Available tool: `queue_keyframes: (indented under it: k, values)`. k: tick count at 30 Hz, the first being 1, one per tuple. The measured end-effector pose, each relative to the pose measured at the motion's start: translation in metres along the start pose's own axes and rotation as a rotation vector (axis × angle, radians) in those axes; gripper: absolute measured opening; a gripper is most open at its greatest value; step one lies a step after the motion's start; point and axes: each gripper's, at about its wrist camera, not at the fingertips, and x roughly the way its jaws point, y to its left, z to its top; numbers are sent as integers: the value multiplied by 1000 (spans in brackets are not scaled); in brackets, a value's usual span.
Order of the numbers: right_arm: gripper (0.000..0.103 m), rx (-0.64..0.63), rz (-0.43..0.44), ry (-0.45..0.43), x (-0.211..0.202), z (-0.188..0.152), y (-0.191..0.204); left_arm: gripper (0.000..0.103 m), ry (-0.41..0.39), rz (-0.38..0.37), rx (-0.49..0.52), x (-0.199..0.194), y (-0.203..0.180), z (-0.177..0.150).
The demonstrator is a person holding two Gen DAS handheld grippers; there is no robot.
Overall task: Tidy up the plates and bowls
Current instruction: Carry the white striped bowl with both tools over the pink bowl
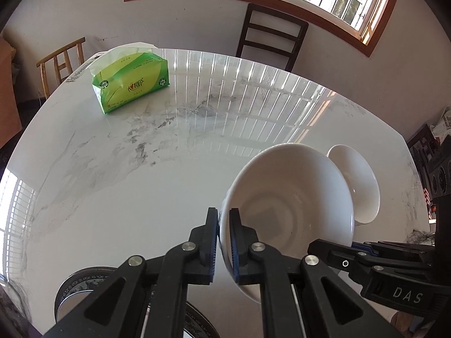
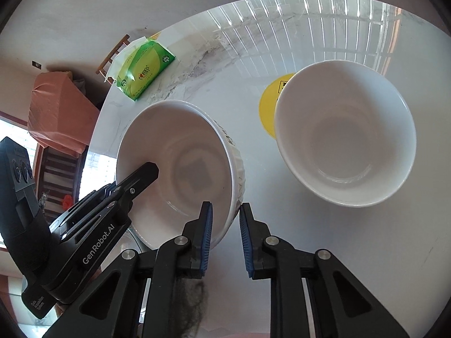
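My left gripper (image 1: pixel 223 219) is shut on the near rim of a large white bowl (image 1: pixel 287 197), which is tilted above the marble table (image 1: pixel 141 169). In the right wrist view the same bowl (image 2: pixel 180 174) shows with the left gripper (image 2: pixel 135 186) on its left rim. My right gripper (image 2: pixel 225 214) is open, its jaws astride the bowl's right wall without pinching it. A second white bowl (image 2: pixel 346 135) stands to the right, partly over a yellow round mat (image 2: pixel 269 109); it also shows in the left wrist view (image 1: pixel 358 180).
A green tissue pack (image 1: pixel 131 81) lies at the table's far left, also in the right wrist view (image 2: pixel 145 73). A dark chair (image 1: pixel 270 36) and a wooden chair (image 1: pixel 60 62) stand beyond the table. Dark-rimmed plates (image 1: pixel 73 284) lie under the left gripper.
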Motion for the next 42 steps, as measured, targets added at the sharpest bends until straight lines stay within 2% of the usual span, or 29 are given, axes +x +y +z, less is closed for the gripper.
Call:
queue_keyframes:
  k: [11, 29, 36, 42]
  values:
    - [17, -37, 44, -37, -44, -33, -6, 10, -81, -17, 49, -55, -33, -30]
    - [17, -87, 106, -92, -104, -117, -20, 13, -191, -69, 139, -143, -82, -107]
    - [17, -103, 109, -86, -113, -148, -25, 13, -206, -86, 163, -163, -94, -137]
    - [17, -98, 98, -76, -114, -172, -33, 14, -187, -96, 176, -166, -103, -161]
